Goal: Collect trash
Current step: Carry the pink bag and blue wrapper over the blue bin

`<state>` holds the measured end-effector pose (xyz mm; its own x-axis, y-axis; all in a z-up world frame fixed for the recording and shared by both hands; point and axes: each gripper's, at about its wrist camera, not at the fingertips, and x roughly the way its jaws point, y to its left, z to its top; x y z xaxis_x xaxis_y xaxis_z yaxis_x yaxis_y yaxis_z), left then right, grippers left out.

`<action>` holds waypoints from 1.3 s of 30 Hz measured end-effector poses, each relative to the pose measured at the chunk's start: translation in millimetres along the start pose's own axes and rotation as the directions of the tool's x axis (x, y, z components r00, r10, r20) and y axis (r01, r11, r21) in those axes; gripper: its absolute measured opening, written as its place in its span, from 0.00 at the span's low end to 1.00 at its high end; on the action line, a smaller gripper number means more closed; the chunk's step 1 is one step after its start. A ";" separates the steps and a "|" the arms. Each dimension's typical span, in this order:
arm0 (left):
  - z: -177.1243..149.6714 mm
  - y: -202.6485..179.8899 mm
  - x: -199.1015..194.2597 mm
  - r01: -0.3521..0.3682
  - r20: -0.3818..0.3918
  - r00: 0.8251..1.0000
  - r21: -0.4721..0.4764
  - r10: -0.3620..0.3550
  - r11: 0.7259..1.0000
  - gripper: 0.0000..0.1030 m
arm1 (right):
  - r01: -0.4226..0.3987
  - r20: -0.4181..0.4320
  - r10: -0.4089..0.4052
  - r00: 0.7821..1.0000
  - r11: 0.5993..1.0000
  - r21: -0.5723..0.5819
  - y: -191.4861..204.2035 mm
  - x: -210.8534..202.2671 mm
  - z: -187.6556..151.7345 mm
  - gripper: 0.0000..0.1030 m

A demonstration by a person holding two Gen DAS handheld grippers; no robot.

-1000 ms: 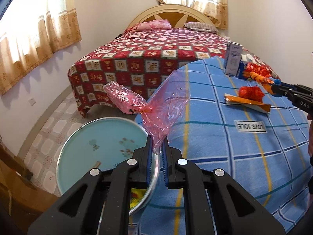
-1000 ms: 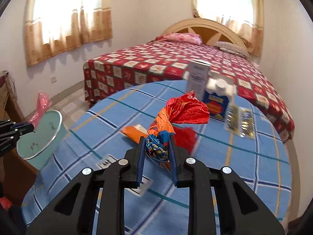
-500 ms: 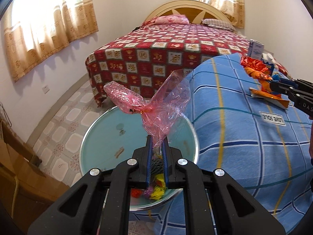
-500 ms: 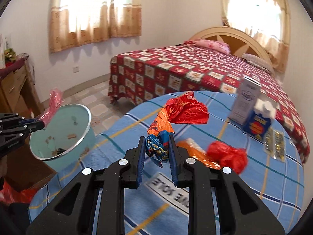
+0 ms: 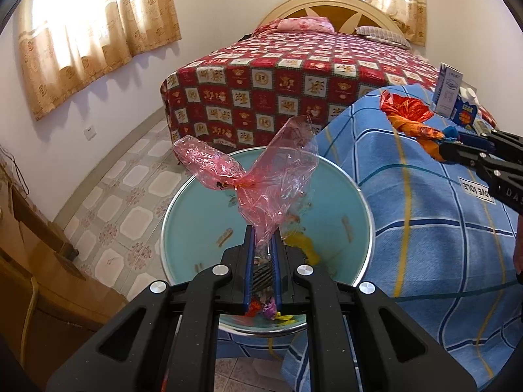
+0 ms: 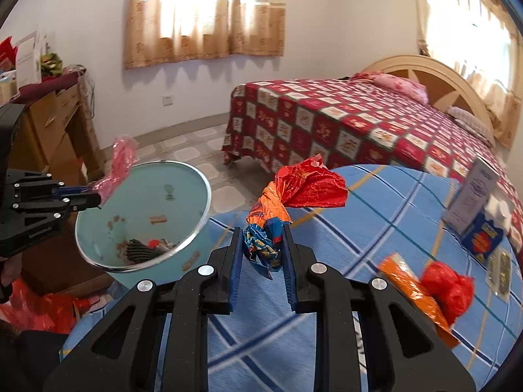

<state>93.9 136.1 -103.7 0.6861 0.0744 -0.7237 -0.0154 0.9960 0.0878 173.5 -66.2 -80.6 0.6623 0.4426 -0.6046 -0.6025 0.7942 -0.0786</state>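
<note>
My left gripper (image 5: 264,238) is shut on a crumpled pink plastic bag (image 5: 261,179) and holds it over the open pale-blue trash bin (image 5: 366,209), which has scraps inside. My right gripper (image 6: 263,245) is shut on a twisted red, orange and blue foil wrapper (image 6: 294,196), held above the blue checked tablecloth (image 6: 376,228) near the bin (image 6: 196,179). The right gripper and wrapper also show in the left wrist view (image 5: 408,121). The left gripper with the pink bag shows in the right wrist view (image 6: 94,196).
On the table lie an orange packet (image 6: 408,287), a red crumpled bag (image 6: 447,290), a blue carton (image 6: 483,235), a white carton (image 6: 470,196) and a blister pack (image 6: 500,271). A bed (image 5: 294,91) stands behind. A wooden cabinet (image 6: 62,124) stands at left.
My left gripper has carried the pink bag from the table edge to over the bin. My right gripper has swung left with the foil wrapper toward the bin.
</note>
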 end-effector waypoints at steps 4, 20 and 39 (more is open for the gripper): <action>-1.1 9.2 1.1 -0.006 -0.008 1.000 -0.018 0.006 1.000 0.09 | -0.019 -0.004 0.019 1.000 0.999 -0.026 12.2 5.8 2.5 0.23; -7.9 27.2 -7.1 -0.065 0.000 0.998 -0.033 0.065 0.997 0.09 | -0.096 -0.001 0.097 0.995 0.991 -0.097 49.7 20.9 16.8 0.23; -7.2 31.2 -9.8 -0.069 0.006 0.998 -0.036 0.070 0.997 0.09 | -0.128 0.007 0.130 0.991 0.983 -0.134 65.4 18.2 21.2 0.23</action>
<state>81.4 166.8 -98.8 0.6876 0.1434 -0.7118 -0.0894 0.9896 0.1130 155.6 2.6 -80.0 0.5814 0.5450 -0.6041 -0.7365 0.6680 -0.1063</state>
